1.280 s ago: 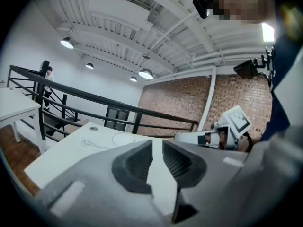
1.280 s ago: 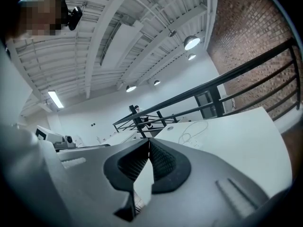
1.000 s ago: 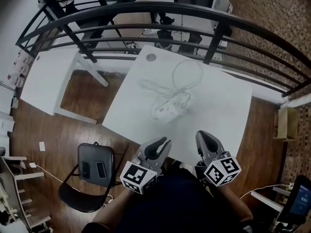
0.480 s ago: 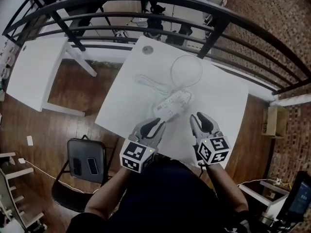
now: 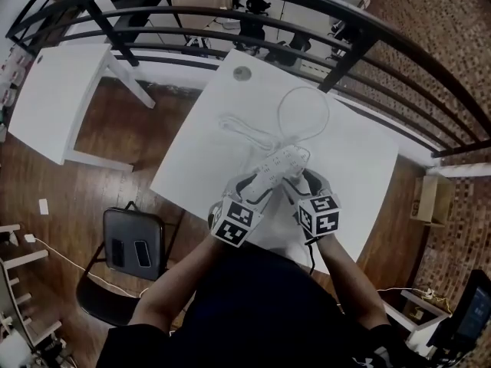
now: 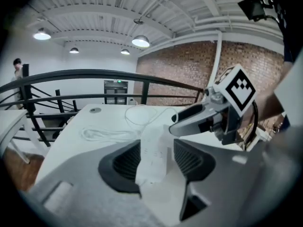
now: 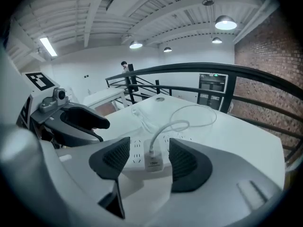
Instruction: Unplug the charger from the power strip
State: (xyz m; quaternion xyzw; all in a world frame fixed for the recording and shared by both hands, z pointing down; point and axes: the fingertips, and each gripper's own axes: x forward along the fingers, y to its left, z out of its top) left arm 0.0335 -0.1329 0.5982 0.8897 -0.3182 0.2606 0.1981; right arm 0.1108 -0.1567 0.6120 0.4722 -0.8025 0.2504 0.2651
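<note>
A white power strip (image 5: 275,167) lies on the white table (image 5: 360,167), with a white charger (image 7: 153,163) plugged into it. The charger's cable (image 7: 166,128) curves up and away into a loop (image 5: 303,110). My left gripper (image 6: 156,151) straddles the strip's near end (image 6: 151,157), and its jaws have just been opening; the pads stand just off the strip's sides. My right gripper (image 7: 147,156) has the charger between its jaws, which have also just been opening, with gaps on both sides. In the head view, both grippers (image 5: 257,182) (image 5: 295,181) meet at the strip.
A bundled white cord (image 5: 238,125) lies left of the strip and a round grommet (image 5: 242,73) sits near the far corner. A black railing (image 5: 307,6) runs behind the table. A second white table (image 5: 54,98) and a black chair (image 5: 134,244) stand to the left.
Both grippers have come forward and down from the table's near edge to the power strip. Their jaws, narrow before, now stand wide, the left round the strip's end and the right round the charger.
</note>
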